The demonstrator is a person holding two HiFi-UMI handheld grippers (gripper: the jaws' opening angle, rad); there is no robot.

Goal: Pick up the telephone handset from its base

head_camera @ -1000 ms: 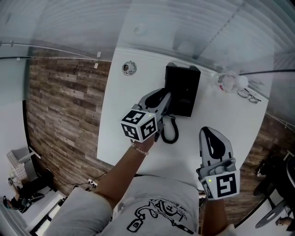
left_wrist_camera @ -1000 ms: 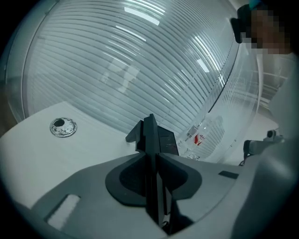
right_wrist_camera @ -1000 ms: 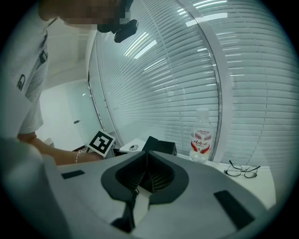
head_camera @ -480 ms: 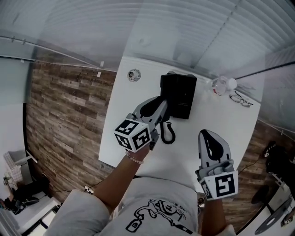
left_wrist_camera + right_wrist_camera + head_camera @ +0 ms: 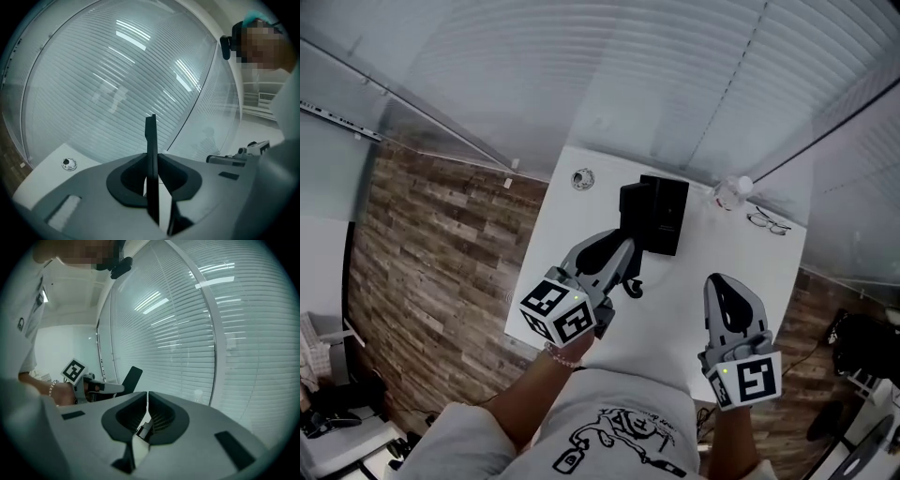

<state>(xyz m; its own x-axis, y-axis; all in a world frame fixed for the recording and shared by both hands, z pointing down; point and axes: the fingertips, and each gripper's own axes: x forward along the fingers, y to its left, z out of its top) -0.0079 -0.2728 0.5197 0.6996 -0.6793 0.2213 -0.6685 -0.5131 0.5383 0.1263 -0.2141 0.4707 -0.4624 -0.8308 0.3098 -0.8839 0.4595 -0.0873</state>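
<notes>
The black telephone handset [image 5: 632, 212] is off its base [image 5: 671, 217] and stands edge-on between the jaws in the left gripper view [image 5: 150, 133]. My left gripper [image 5: 622, 251] is shut on the handset's lower part, above the white table's [image 5: 712, 258] left half. The coiled cord [image 5: 633, 285] hangs below it. In the right gripper view the handset [image 5: 131, 378] sticks up past the left gripper's tips. My right gripper [image 5: 727, 283] hovers over the table's front right with its jaws together [image 5: 148, 398] and nothing between them.
A pair of glasses [image 5: 767, 222] and a clear bottle [image 5: 729, 194] lie at the table's far right corner. A round metal grommet [image 5: 582, 178] sits at the far left corner [image 5: 68, 164]. Glass walls with blinds stand behind the table; wood floor runs along its left.
The left gripper has risen with the handset, lifting it clear of the base and drawing the cord up. The right gripper has risen too. The table looks farther below.
</notes>
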